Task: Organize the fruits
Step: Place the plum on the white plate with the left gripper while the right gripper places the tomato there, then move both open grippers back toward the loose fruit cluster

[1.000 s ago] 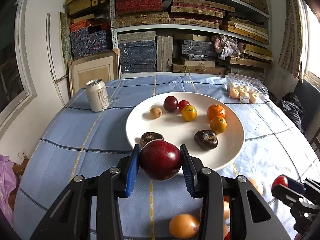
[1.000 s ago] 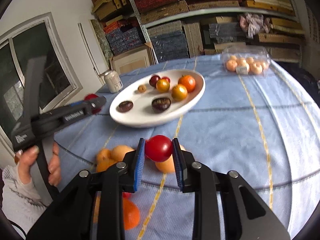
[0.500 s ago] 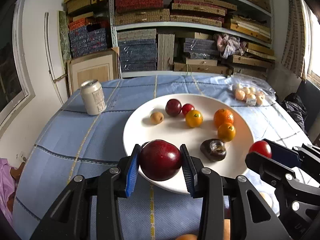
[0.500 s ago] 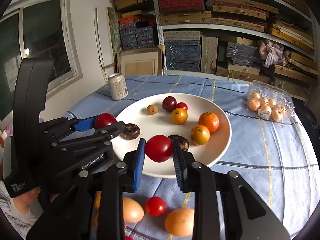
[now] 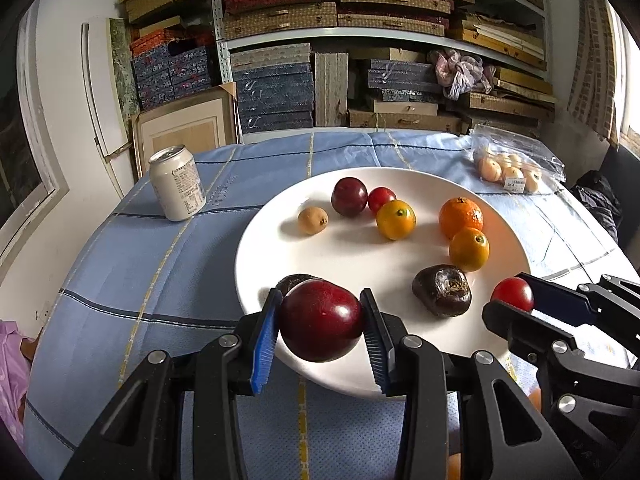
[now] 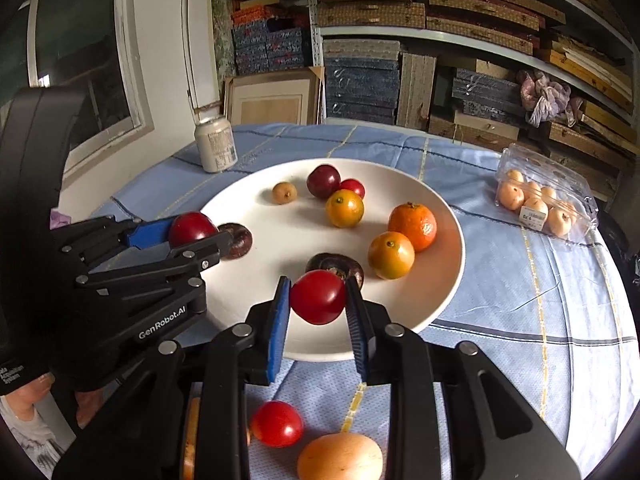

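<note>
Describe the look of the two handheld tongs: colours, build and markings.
Both the left tongs and right tongs are matte black linkage frames with silver rivets and ribbed blue pads. The left body reads "GenRobot.AI" in white. A white knit sleeve shows beneath it.

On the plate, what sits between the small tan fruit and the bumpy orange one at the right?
In the left wrist view, between the tan fruit and the bumpy orange lie a dark plum, a small red fruit and a yellow-orange citrus.

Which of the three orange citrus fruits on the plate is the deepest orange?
The mandarin nearest the plate's right rim; its skin is deep orange and bumpy, while the other two are smoother and yellower.
</note>
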`<action>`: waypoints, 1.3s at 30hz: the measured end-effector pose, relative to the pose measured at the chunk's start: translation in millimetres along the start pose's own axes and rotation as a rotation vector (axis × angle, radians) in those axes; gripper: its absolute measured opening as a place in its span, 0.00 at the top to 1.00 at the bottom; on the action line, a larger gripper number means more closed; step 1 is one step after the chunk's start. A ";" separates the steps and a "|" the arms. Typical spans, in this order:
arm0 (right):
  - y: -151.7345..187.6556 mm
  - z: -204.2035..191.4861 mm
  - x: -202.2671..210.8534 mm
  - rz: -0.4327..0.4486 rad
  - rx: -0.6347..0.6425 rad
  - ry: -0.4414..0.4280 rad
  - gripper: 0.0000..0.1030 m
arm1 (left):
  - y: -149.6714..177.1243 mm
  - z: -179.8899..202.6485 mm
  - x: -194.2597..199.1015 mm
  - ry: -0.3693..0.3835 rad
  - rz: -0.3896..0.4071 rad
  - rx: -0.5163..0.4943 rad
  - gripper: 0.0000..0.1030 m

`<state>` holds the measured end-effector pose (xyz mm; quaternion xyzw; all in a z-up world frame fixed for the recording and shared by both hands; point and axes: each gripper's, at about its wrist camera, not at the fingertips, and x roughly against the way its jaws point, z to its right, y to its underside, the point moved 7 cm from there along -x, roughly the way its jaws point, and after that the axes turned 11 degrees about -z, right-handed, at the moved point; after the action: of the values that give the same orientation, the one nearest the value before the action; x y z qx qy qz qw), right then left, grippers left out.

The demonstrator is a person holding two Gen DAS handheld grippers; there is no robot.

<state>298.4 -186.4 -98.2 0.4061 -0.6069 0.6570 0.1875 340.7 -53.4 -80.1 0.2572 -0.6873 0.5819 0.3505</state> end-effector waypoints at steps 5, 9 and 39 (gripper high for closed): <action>1.7 3.7 -3.1 0.007 0.003 0.015 0.64 | -2.1 -1.2 4.2 -0.020 0.023 -0.003 0.57; 1.8 6.2 4.8 0.028 0.002 0.014 0.64 | -4.0 -4.0 9.7 -0.023 0.042 0.005 0.41; 113.5 57.0 127.0 0.203 -0.304 -0.083 0.30 | 106.4 -11.8 71.4 0.054 -0.021 -0.002 0.31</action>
<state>155.8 -293.7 -78.5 0.3366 -0.7441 0.5560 0.1544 217.4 -17.7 -89.4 0.2483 -0.6754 0.5843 0.3751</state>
